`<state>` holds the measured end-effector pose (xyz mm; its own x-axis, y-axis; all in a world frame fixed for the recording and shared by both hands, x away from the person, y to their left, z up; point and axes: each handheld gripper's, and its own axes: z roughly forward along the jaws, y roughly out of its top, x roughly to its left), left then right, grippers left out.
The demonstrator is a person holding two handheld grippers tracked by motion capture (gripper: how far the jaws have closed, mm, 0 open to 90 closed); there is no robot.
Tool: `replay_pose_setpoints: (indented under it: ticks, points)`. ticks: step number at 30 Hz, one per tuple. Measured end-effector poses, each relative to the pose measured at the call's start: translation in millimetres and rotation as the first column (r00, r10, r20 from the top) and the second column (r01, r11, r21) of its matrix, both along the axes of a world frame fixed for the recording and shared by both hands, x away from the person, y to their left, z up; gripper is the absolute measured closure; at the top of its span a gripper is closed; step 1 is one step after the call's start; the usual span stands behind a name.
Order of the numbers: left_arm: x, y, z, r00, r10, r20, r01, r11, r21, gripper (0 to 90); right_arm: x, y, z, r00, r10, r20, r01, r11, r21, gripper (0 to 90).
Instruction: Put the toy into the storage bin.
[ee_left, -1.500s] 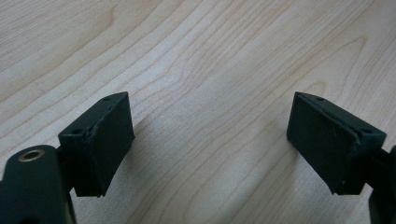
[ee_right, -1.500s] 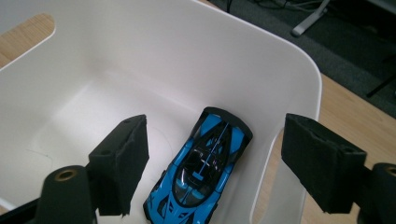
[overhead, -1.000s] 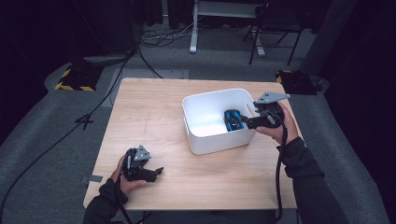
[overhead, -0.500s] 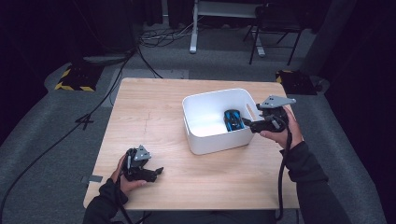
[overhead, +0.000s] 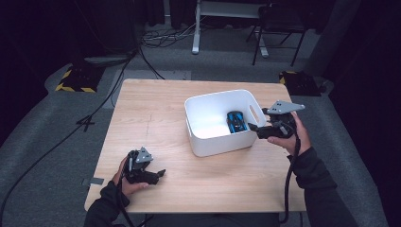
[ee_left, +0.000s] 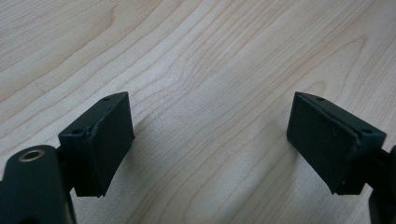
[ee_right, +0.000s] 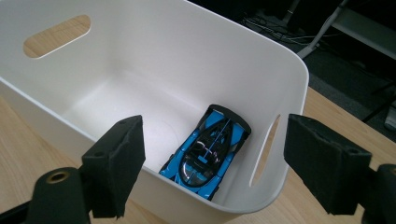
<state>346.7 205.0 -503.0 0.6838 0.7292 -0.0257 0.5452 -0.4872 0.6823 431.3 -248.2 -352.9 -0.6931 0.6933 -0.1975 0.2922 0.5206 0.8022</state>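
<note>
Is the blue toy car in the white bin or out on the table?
In: the blue toy car lies on the floor of the white bin.

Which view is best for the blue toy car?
The right gripper view: the blue toy car lies close up on the floor of the white bin, roof and stripe clear. The high view shows it small, inside the bin's right end. The left gripper view faces bare table.

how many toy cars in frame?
1. The blue toy car lies on the floor of the white bin, at its right end. None seen elsewhere on the table.
</note>
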Motion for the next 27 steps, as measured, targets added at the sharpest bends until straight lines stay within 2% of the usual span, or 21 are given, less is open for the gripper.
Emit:
replay_pose_setpoints:
  ticks: [8,27]
  points:
    - [0.0,0.0,0.0,1.0000,0.000,0.000,0.000,1.0000,0.000,15.0,-6.3,-2.6,-4.1,1.0000,0.006,-0.001,-0.006,0.999,-0.033,21.0]
    - [0.0,0.0,0.0,1.0000,0.000,0.000,0.000,1.0000,0.000,15.0,-23.5,-15.0,-13.9,0.9998,0.007,0.019,-0.006,0.999,-0.042,20.9]
